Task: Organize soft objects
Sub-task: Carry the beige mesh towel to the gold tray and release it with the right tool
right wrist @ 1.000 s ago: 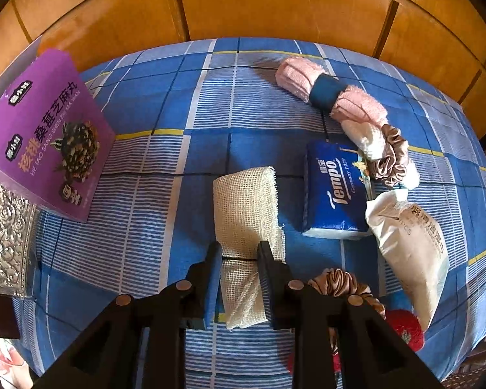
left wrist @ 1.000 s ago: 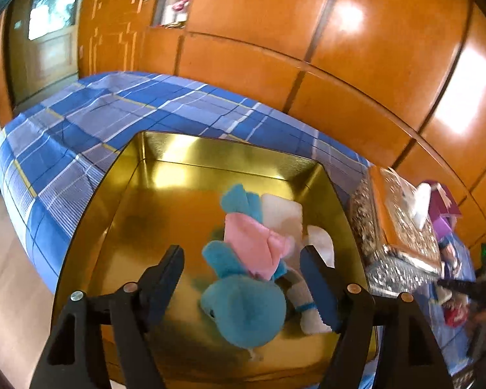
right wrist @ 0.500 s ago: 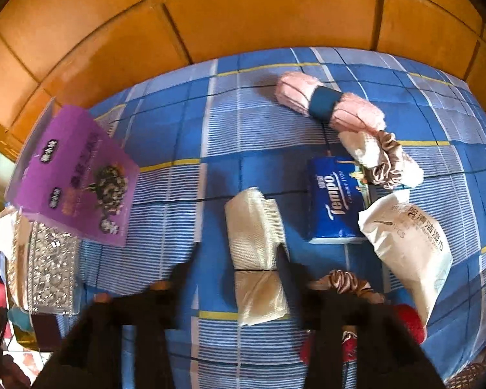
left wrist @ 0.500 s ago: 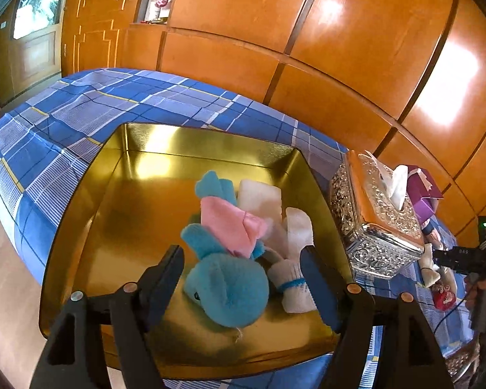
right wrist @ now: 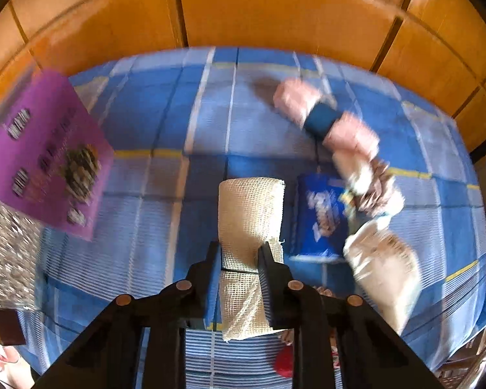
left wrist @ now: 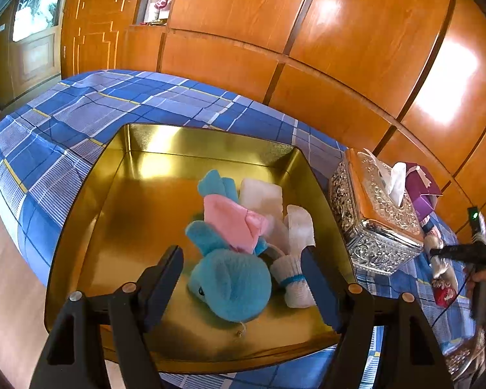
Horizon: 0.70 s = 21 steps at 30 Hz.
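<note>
- The right gripper is closing its jaws on a cream mesh cloth roll; the two pads already pinch the roll at its middle, where a thin dark band wraps it.
- The roll sits between the jaws above the blue plaid bedcover, with one end sticking out past the fingertips and the other hanging back toward the camera.
- Right of the roll lies a blue tissue pack; beyond that are a pink rolled towel with a dark blue band, a beige scrunchie and a white pouch — all blurred.
- A purple box stands at the left edge of the right wrist view.
- The left gripper hangs with its jaws spread wide over a gold metal tray, gripping nothing.
- In the tray, a blue plush toy in a pink top lies between the open fingers without touching them — beside it are a folded white cloth and a white sock with a blue stripe.
- Just right of the tray stands an ornate silver tissue box.
</note>
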Each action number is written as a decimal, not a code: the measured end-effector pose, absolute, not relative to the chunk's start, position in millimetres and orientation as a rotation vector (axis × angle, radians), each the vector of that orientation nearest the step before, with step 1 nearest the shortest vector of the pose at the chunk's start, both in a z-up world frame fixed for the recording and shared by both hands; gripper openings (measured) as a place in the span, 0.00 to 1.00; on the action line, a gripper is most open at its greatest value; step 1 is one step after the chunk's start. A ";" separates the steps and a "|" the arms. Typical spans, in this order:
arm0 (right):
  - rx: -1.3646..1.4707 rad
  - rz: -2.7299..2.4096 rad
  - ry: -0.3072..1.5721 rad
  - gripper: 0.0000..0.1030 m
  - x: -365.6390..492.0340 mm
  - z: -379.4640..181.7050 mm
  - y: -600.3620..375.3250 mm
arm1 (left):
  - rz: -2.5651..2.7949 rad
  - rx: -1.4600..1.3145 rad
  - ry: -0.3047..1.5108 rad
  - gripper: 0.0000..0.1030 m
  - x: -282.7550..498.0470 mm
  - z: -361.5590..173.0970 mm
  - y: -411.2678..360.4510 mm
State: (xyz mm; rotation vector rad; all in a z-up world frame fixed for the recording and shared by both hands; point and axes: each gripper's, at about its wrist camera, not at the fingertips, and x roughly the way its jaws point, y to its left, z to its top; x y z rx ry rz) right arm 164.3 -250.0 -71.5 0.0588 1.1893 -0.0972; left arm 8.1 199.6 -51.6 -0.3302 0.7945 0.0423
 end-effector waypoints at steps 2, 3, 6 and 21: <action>0.061 -0.091 1.137 0.21 170.8 -44.9 -248.9 | 0.043 -0.319 0.787 0.73 7.7 -49.7 198.4; 0.058 -0.092 1.115 0.21 173.9 -34.4 -247.9 | 0.041 -0.314 0.784 0.73 7.6 -48.4 197.8; 0.037 -0.094 1.030 0.21 196.0 12.1 -241.8 | 0.036 -0.309 0.781 0.73 7.6 -46.1 196.9; -0.130 0.501 0.780 0.21 195.4 107.6 -22.4 | 0.113 -0.273 0.757 0.74 2.9 -36.2 216.0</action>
